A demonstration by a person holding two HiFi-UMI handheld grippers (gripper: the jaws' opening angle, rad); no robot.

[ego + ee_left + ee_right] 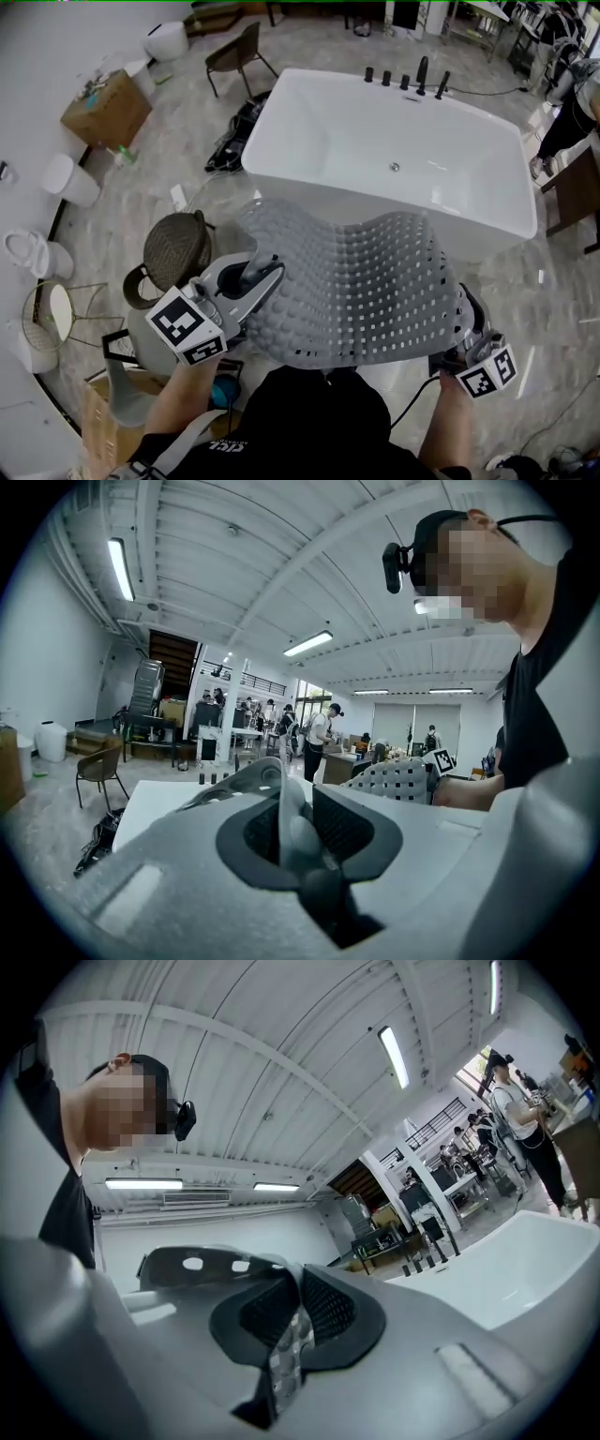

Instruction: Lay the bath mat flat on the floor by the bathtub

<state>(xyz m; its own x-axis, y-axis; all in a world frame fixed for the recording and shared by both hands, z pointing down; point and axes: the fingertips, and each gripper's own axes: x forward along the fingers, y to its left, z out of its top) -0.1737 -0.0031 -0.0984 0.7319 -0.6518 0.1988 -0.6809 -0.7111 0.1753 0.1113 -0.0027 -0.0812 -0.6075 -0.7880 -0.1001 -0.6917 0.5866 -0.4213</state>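
Observation:
A grey rubber bath mat with rows of holes and nubs hangs arched in the air between both grippers, in front of the white bathtub. My left gripper is shut on the mat's left edge, and a thin strip of mat stands pinched between its pads. My right gripper is shut on the right edge, where the nubbed mat shows between its pads. The mat's far edge sags toward the tub's near wall. The floor under the mat is hidden.
Black taps stand on the tub's far rim. A woven basket and a wire stool sit on the floor to the left. A dark bag, a brown chair and a cardboard box lie further back. A person stands at the right.

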